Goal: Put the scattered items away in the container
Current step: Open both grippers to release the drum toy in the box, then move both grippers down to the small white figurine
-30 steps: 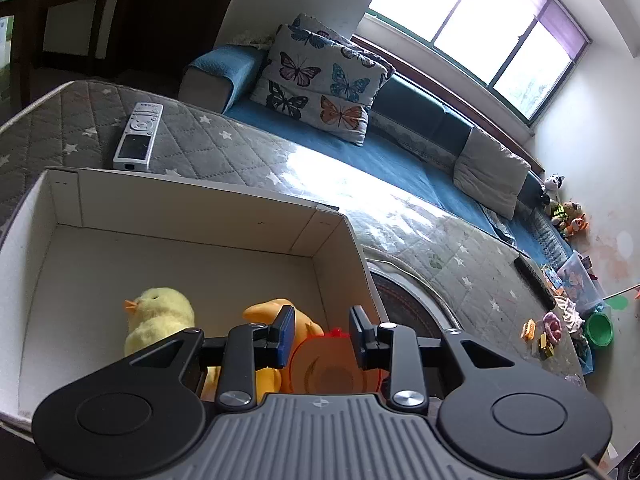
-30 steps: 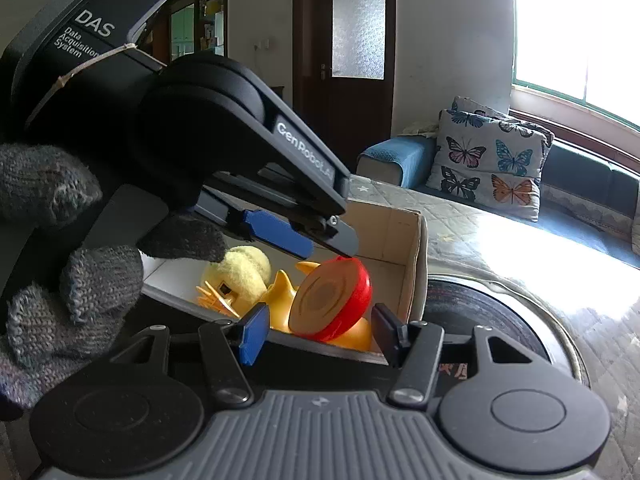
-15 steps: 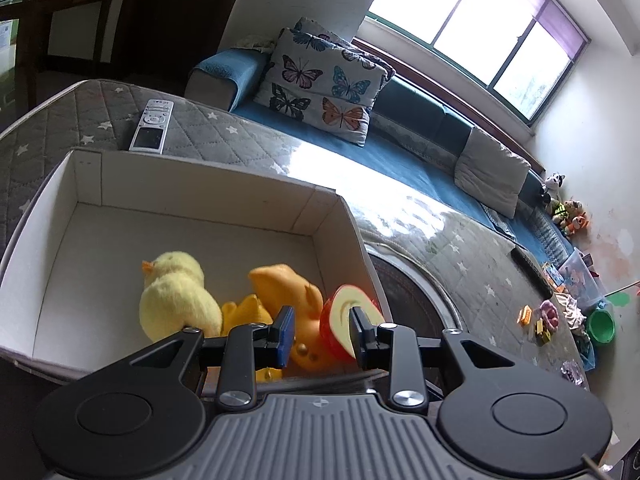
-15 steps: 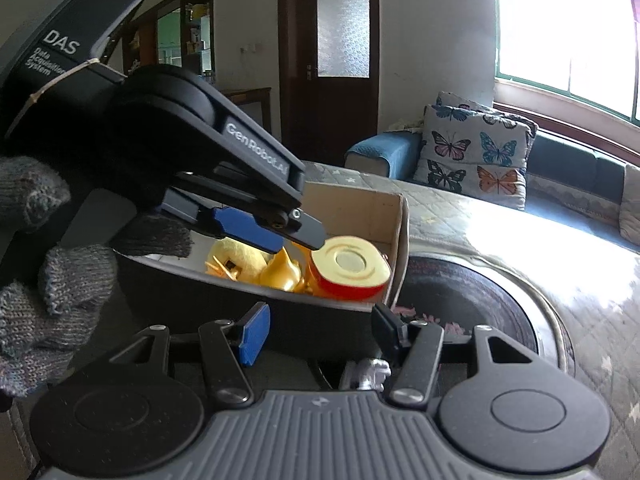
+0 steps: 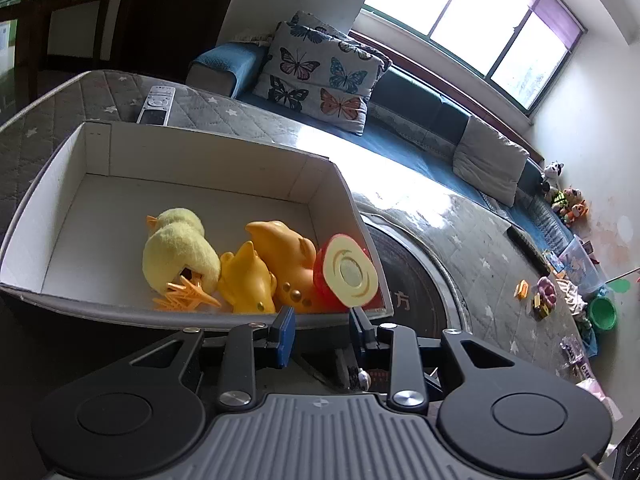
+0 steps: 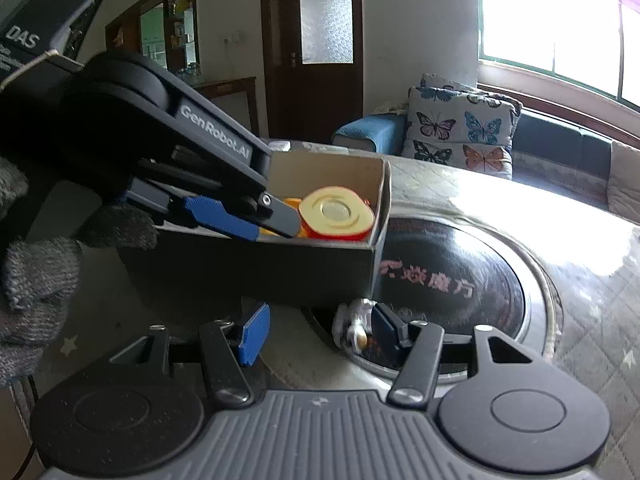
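Box (image 5: 200, 152) farther from both grippers than before.

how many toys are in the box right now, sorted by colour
pale yellow: 1, the plush chick
orange-yellow: 2, the rubber ducks
red with a cream face: 1, the apple half
total: 4 in the box
A small silver figure lies outside it on the table, uncounted.

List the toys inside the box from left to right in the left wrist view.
Yellow plush chick → small orange rubber duck → larger orange rubber duck → red toy apple half, lying against the right wall of the box.
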A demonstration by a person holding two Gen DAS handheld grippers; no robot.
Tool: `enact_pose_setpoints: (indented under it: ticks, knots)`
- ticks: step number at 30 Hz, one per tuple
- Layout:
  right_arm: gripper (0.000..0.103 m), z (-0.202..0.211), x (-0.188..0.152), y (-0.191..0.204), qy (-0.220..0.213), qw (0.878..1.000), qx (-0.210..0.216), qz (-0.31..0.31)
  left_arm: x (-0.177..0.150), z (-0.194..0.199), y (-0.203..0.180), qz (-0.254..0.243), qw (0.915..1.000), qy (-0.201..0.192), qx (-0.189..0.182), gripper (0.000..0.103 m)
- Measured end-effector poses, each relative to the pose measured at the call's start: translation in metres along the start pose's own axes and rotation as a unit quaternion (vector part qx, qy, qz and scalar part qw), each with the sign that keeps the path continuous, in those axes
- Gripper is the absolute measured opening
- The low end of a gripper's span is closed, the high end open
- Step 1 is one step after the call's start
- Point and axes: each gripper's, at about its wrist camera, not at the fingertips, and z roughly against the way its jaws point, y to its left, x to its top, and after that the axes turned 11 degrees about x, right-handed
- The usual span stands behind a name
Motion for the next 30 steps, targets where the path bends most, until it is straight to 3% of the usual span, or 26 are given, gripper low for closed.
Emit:
enact_pose_setpoints:
  ticks: [18, 30]
  knots:
    - [0.058, 0.011, -0.031, -0.006, 0.011, 0.999, -0.015, -0.036, -0.03, -0.007, -0.016, -0.02, 0.9993, 0.03, 0.0, 0.032]
    - [0.057, 0.001, -0.031, -0.013, 0.017, 0.999, -0.019, -0.045, -0.026, -0.02, -0.015, -0.004, 0.9991, 0.042, 0.004, 0.032]
